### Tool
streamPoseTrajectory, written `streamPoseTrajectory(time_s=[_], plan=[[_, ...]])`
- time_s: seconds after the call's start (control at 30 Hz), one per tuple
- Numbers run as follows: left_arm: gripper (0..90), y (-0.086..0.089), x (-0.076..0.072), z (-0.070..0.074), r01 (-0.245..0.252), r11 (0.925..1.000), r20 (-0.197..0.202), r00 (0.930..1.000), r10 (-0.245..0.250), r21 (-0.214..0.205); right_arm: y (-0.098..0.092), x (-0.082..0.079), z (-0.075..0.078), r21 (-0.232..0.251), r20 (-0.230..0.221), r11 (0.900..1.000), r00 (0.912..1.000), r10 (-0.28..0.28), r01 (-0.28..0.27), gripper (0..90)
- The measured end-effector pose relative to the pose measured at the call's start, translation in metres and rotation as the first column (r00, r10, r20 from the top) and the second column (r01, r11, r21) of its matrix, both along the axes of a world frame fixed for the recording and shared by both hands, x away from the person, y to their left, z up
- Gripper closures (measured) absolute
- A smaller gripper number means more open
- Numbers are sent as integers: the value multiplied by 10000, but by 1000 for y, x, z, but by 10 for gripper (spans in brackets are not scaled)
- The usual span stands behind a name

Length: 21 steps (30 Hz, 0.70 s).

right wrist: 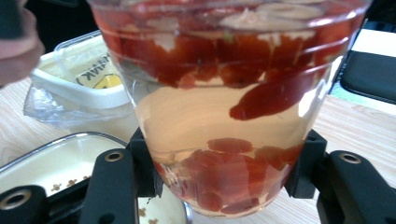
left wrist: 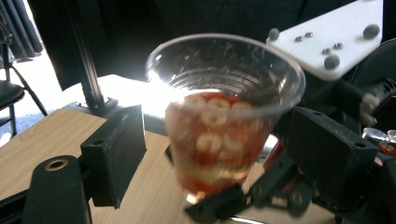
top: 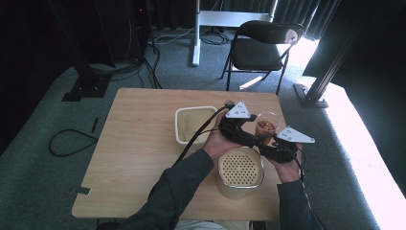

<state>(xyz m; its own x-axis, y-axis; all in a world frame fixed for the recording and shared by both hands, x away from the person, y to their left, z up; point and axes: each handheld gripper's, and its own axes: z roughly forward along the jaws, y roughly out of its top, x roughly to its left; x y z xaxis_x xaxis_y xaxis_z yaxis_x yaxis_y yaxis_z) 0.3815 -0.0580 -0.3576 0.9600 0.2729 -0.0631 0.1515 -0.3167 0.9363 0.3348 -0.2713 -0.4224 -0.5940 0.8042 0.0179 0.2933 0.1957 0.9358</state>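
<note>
Cup (right wrist: 224, 107): clear plastic, red pieces in liquid | tub (top: 194, 123): plastic wrap

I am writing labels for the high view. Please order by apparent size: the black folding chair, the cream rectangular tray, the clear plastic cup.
1. Black folding chair, although farthest away.
2. Cream rectangular tray.
3. Clear plastic cup, clearly smallest.

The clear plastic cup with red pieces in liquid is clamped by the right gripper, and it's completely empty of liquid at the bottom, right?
Not quite. The right gripper does clamp the clear plastic cup near its base, but the cup is not empty there: the right gripper view shows pale liquid with red pieces reaching down to the bottom.
</note>
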Motion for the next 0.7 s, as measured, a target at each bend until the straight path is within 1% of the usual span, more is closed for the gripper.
streamPoseTrajectory(time_s=[0.03, 0.07, 0.1, 0.13, 0.17, 0.2, 0.23, 0.27, 0.3, 0.33, 0.37, 0.4, 0.43, 0.47, 0.5, 0.57, 0.6, 0.63, 0.7], plan=[[205, 0, 0, 0, 0, 10000, 0, 10000, 0, 0, -2, -1, 0, -21, 19, 10000, 10000, -50, 50, 431], [206, 3, -2, 0, -44, 10000, -5, 10000, 44, -8, -4, -2, 1, -51, 57, 9999, 9999, -99, 99, 431], [206, 7, -4, 0, -123, 9999, 107, 9999, 123, 39, -6, -3, 1, -78, 66, 9998, 9998, -163, 163, 431], [206, 11, -5, 0, -176, 9998, 134, 9998, 175, 53, -6, -3, 1, -78, 66, 9998, 9998, -163, 163, 431], [208, 18, -8, -1, -259, 9996, 139, 9996, 257, 118, -9, -5, 1, -193, 128, 9994, 9995, -279, 281, 431], [208, 18, -8, -1, -259, 9996, 139, 9996, 257, 118, -11, -6, 1, -228, 135, 9992, 9994, -312, 315, 431], [212, 22, -10, -1, -336, 9992, 186, 9993, 332, 208, -12, -6, 1, -278, 147, 9990, 9993, -349, 353, 431], [216, 30, -12, -1, -430, 9986, 259, 9988, 423, 297, -13, -7, 0, -345, 197, 9986, 9990, -392, 399, 431], [220, 30, -12, -1, -430, 9986, 259, 9988, 423, 297, -13, -7, 0, -345, 197, 9986, 9990, -392, 399, 431], [223, 40, -13, -1, -686, 9973, 303, 9972, 679, 243, -16, -10, 0, -437, 245, 9981, 9988, -425, 436, 431], [228, 40, -13, -1, -686, 9973, 303, 9972, 679, 243, -16, -10, 0, -437, 245, 9981, 9988, -425, 436, 431], [235, 52, -14, -1, -881, 9959, 253, 9958, 876, 185, -18, -12, -1, -570, 278, 9973, 9986, -442, 458, 431], [240, 52, -14, -1, -881, 9959, 253, 9958, 876, 185, -19, -12, -1, -645, 315, 9968, 9985, -447, 467, 431], [240, 58, -15, -1, -1052, 9943, 252, 9942, 1048, 154, -19, -12, -1, -645, 315, 9968, 9985, -447, 467, 431], [256, 71, -17, -1, -1413, 9898, 365, 9894, 1406, 201, -21, -14, -1, -785, 369, 9958, 9983, -449, 477, 431], [259, 83, -21, -2, -1638, 9858, 452, 9857, 1621, 363, -23, -16, -2, -949, 428, 9942, 9980, -466, 505, 430], [265, 83, -21, -2, -1638, 9858, 452, 9857, 1621, 363, -24, -17, -2, -1006, 414, 9935, 9979, -492, 531, 430], [265, 90, -23, -3, -1751, 9838, 473, 9837, 1733, 375, -24, -17, -2, -1006, 414, 9935, 9979, -492, 531, 430], [282, 103, -27, -6, -1905, 9809, 412, 9811, 1889, 401, -27, -21, -4, -1198, 445, 9911, 9976, -522, 572, 430]])
